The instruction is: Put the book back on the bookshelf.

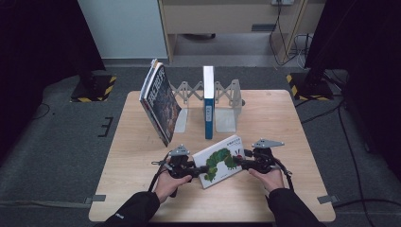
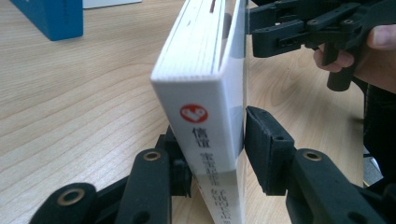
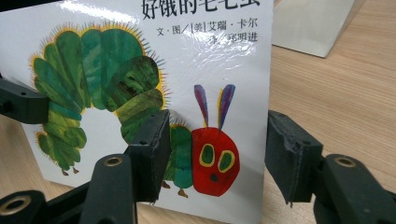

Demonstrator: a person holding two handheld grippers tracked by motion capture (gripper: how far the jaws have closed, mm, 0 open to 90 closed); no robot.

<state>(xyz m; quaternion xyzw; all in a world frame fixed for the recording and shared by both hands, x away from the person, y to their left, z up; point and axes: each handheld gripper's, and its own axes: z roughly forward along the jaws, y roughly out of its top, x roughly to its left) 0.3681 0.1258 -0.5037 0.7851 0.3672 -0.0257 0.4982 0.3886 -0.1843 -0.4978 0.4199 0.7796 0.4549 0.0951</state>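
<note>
Holding the caterpillar book low over the near middle of the worktop, we had the left gripper clamped across its spine end, both pads pressing the covers. The right gripper sat at the opposite edge; its jaws stood part-open around the cover, and we could not tell whether they pinched it. As we judged it, the step was carrying the book to the rack beside the blue book, so we needed to keep it level, stand it upright, and clear the leaning book.
</note>
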